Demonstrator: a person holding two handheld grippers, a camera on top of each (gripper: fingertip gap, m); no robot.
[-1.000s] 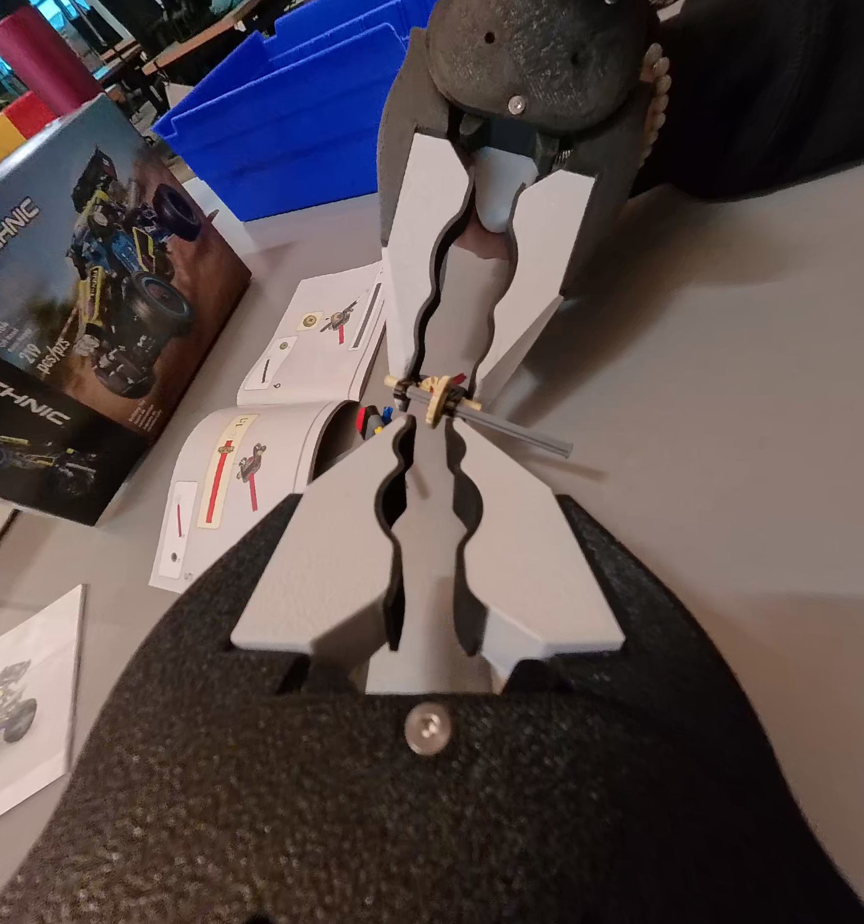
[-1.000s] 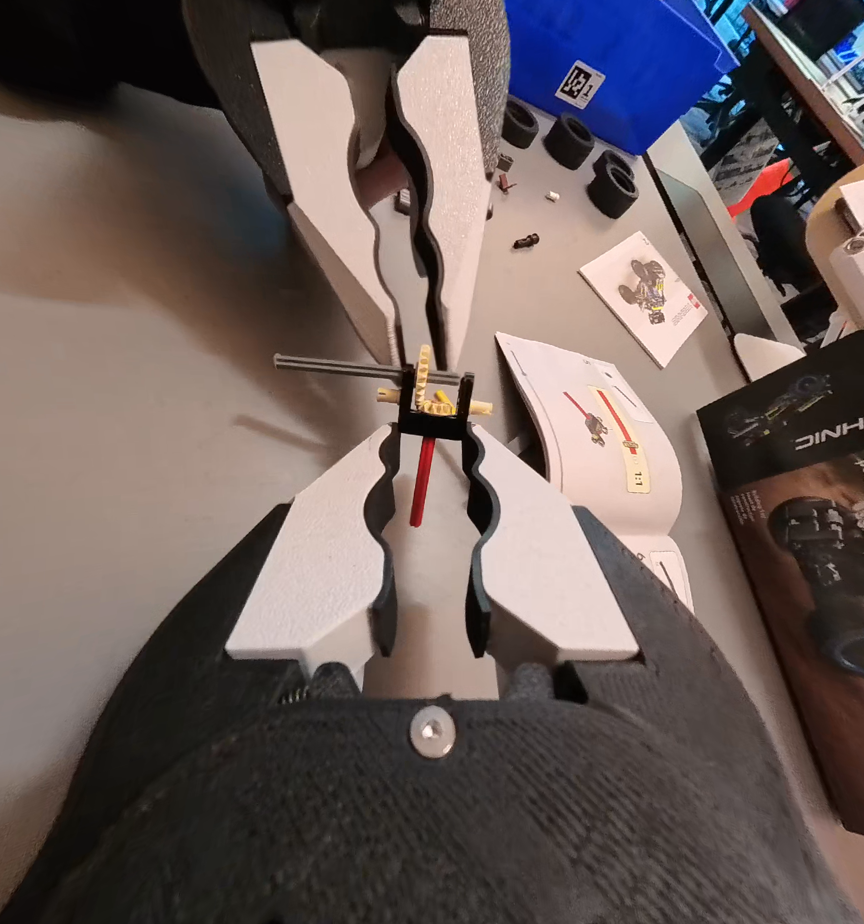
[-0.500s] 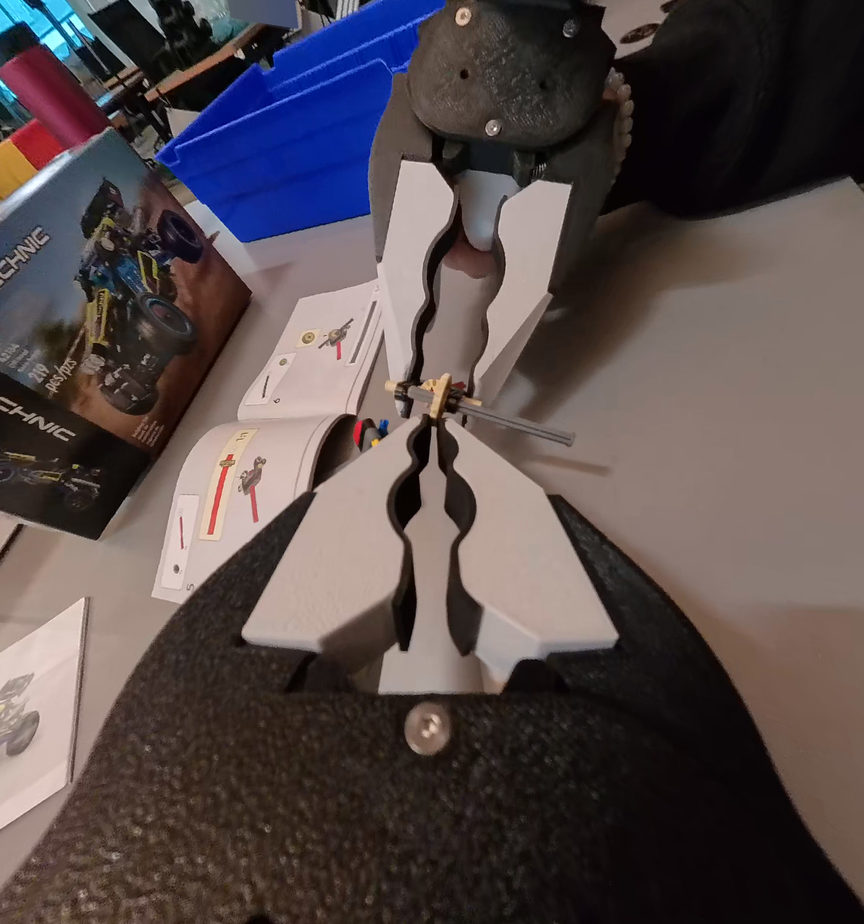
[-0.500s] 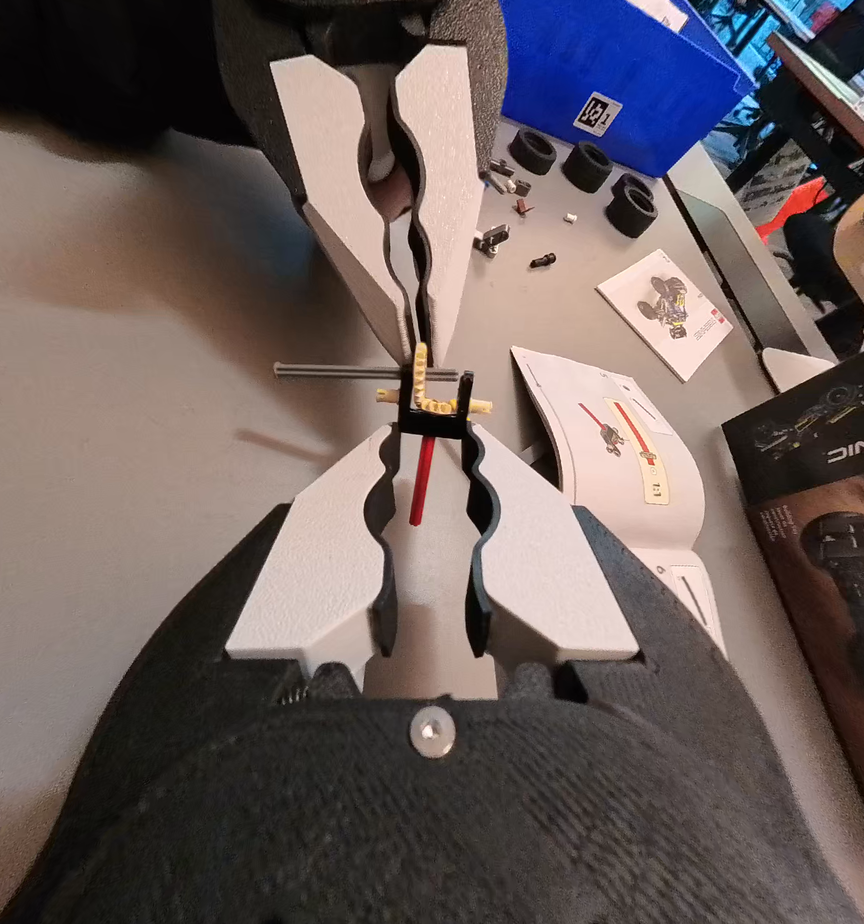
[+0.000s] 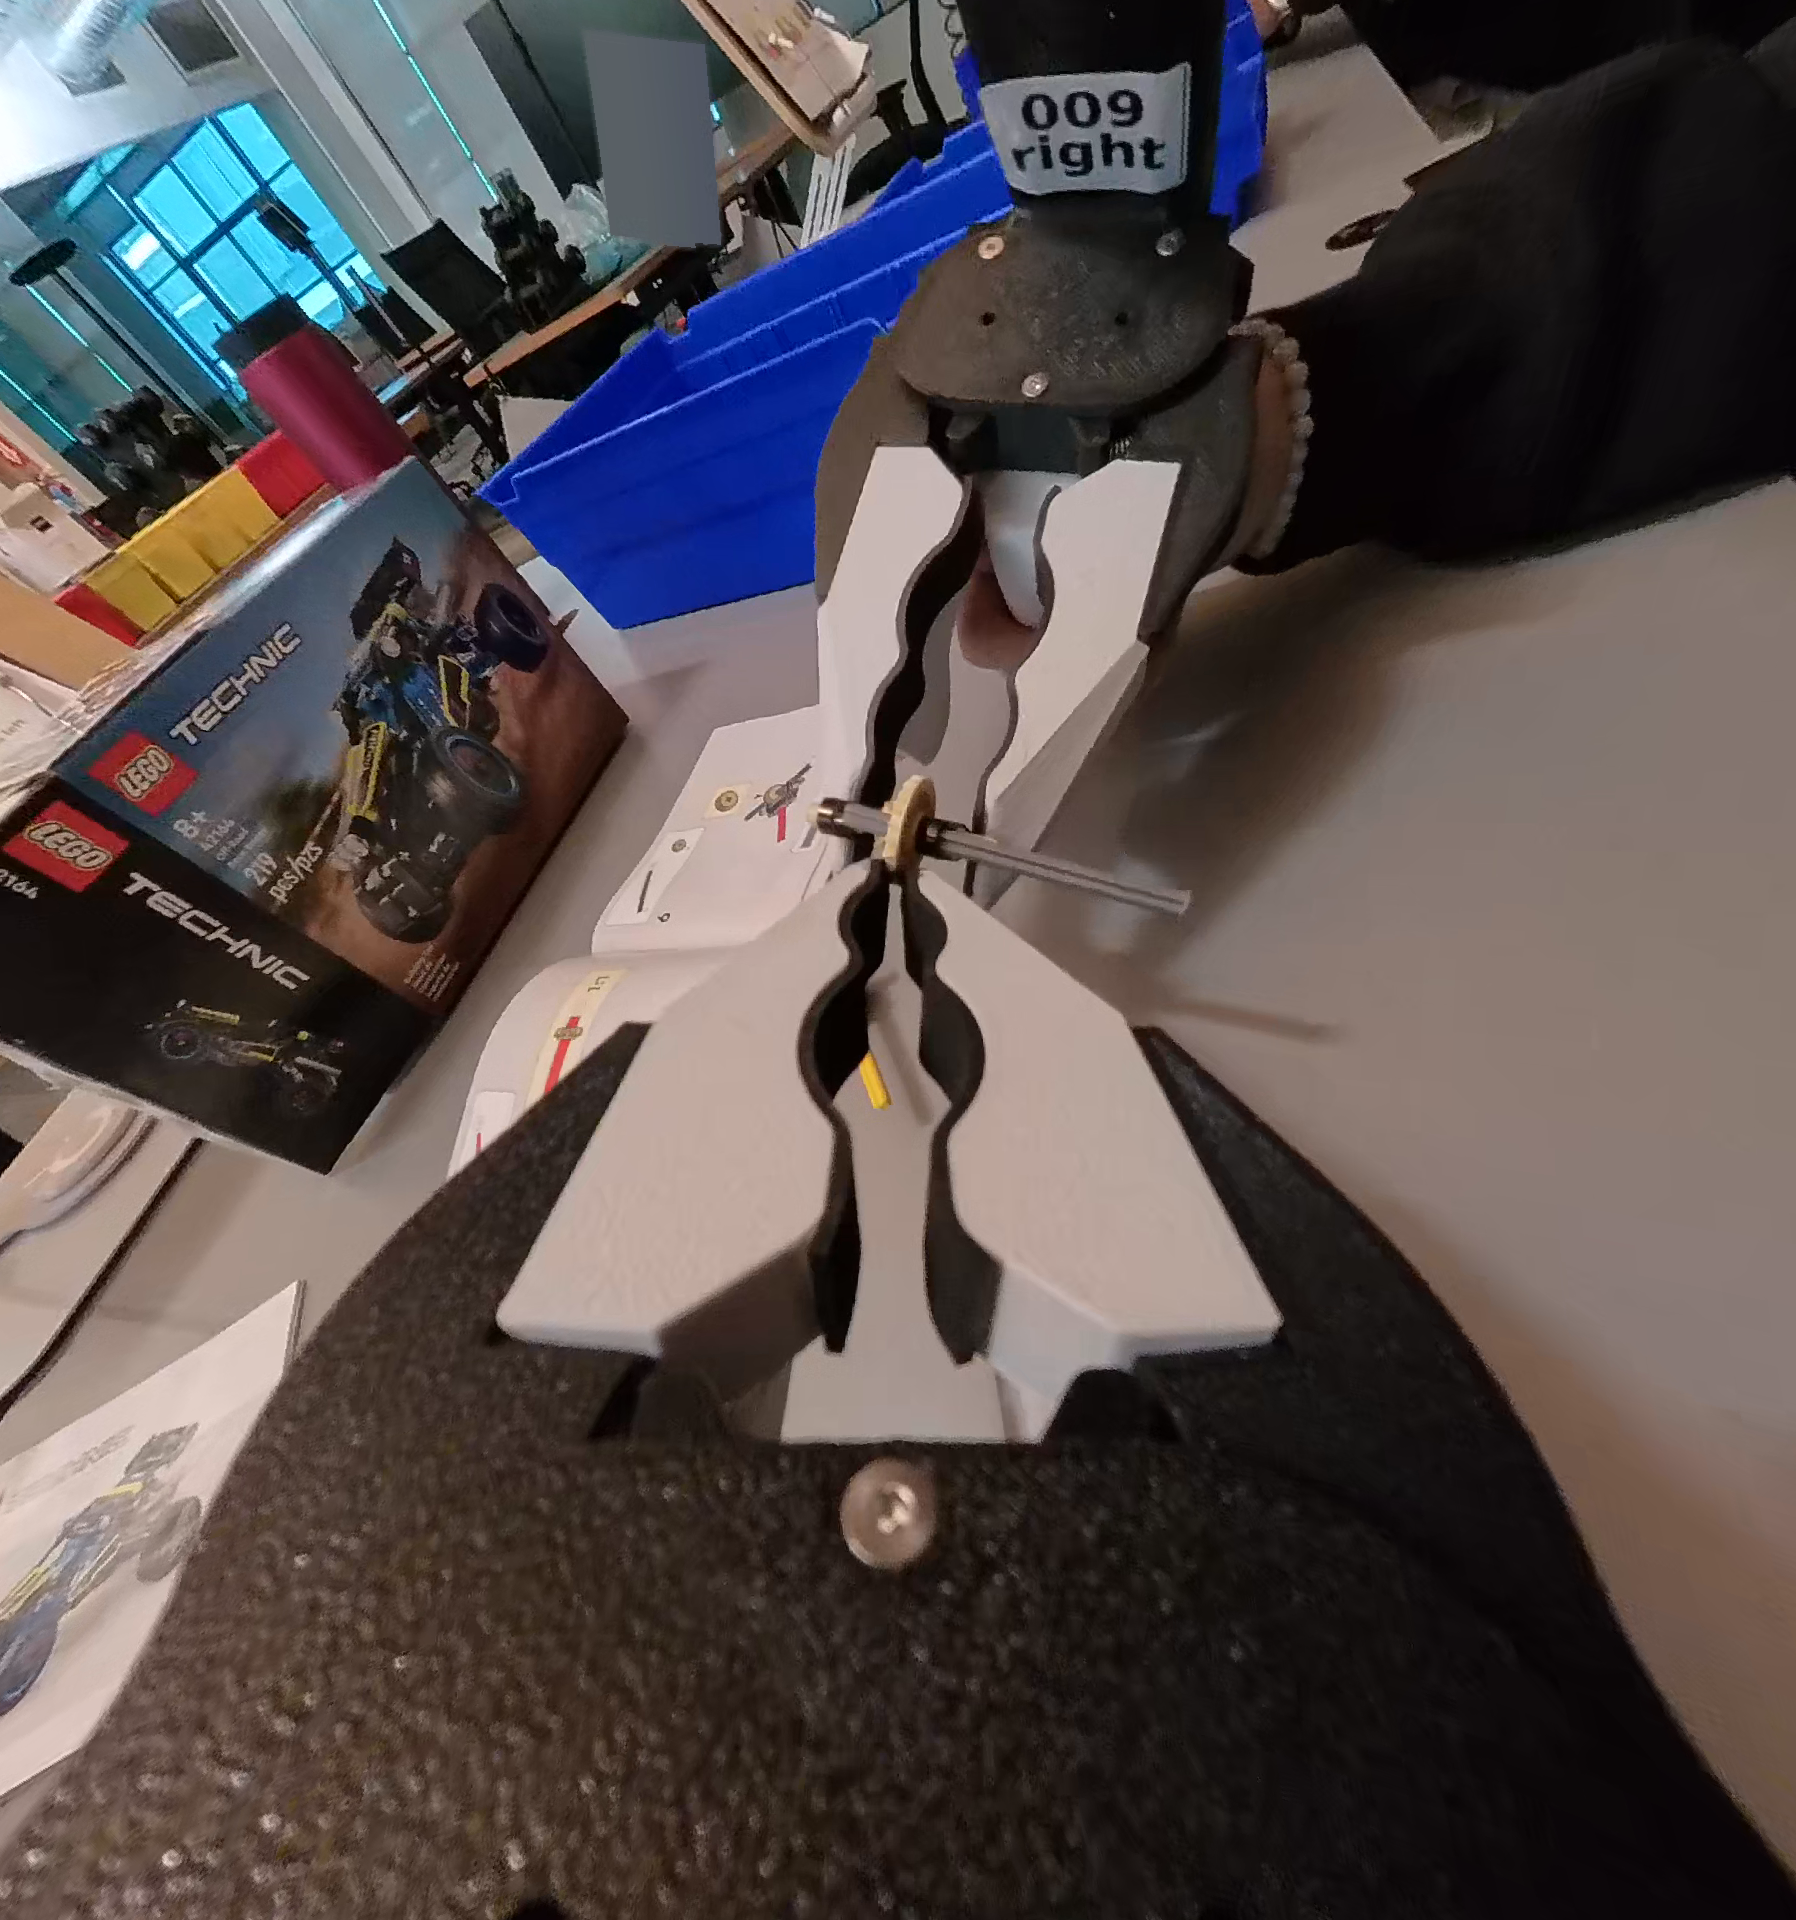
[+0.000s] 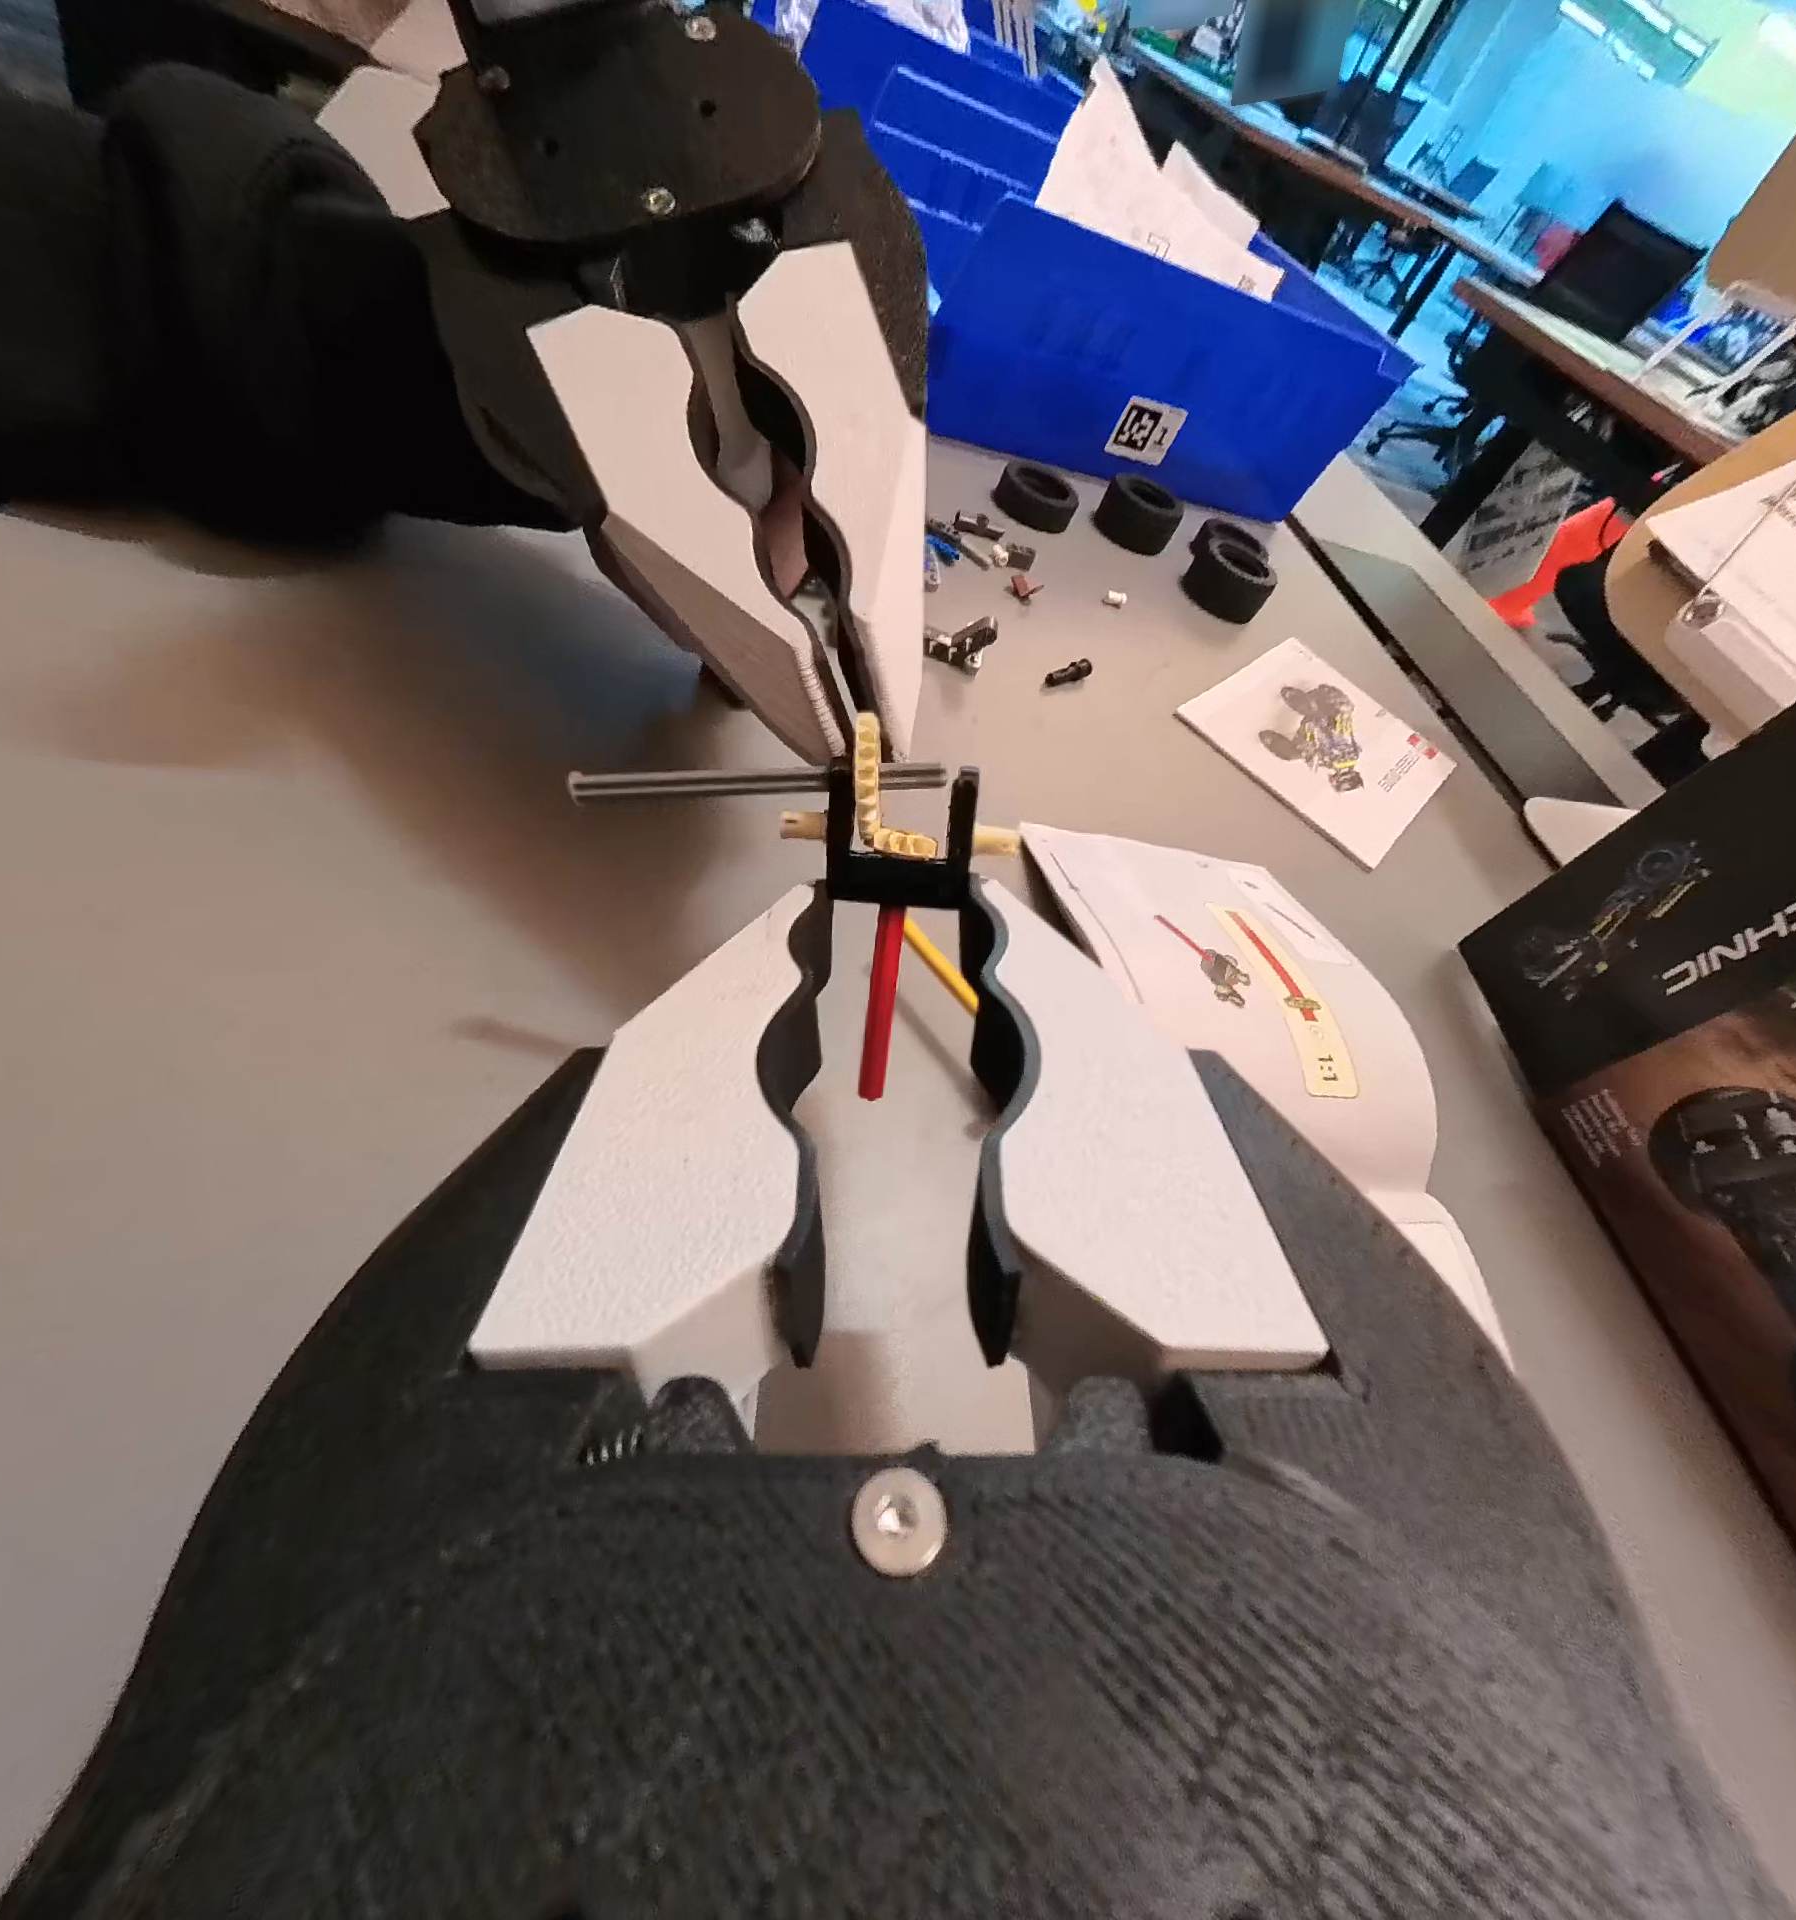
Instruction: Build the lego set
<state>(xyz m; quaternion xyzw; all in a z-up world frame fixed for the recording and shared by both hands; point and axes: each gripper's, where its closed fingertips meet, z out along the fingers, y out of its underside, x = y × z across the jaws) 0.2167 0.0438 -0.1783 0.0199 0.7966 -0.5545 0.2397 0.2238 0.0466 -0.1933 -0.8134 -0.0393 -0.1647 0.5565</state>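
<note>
1. Assembly: a black frame (image 6: pixel 899 868) carrying tan gears (image 6: pixel 866 764), a grey axle (image 6: pixel 707 781) and a red axle (image 6: pixel 881 1003), held above the worktop (image 6: pixel 250 935) between both grippers.
2. Handling, judged: light, rigid plastic; thin axles may slip or skew. Best gripped on the frame sides.
3. Right gripper (image 6: pixel 899 894): fingers narrowed, clamping the frame, pointing forward and level.
4. Left gripper (image 5: pixel 892 878): fingers nearly closed, pinching the upright gear (image 5: pixel 909 821) from the opposite side, tilted downward.
</note>
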